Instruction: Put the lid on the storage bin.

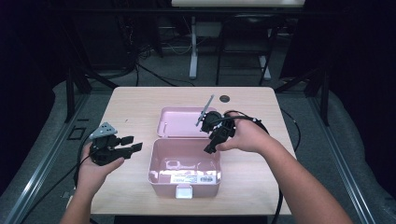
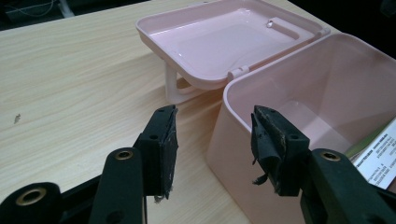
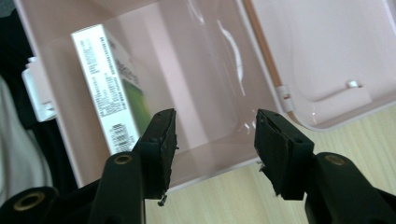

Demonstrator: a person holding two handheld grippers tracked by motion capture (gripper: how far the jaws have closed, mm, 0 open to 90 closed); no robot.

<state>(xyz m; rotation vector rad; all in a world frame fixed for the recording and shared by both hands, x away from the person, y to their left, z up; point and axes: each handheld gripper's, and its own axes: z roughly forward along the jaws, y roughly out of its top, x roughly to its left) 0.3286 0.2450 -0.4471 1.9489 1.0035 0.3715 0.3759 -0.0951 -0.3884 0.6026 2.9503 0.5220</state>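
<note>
Pink plastic lidded box (image 1: 185, 168) sits open mid-table (image 1: 135, 100), small white printed carton (image 3: 111, 88) inside. My right claw (image 1: 211, 142) hovers above, jaws wide, empty; left claw (image 1: 132, 143) wide, idle. Next, probably: close lid.

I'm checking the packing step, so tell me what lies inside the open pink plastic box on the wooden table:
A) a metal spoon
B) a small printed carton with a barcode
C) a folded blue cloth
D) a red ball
B: a small white and green printed carton with a barcode lies against one inner wall of the open pink plastic box, plain in the right gripper view.
</note>
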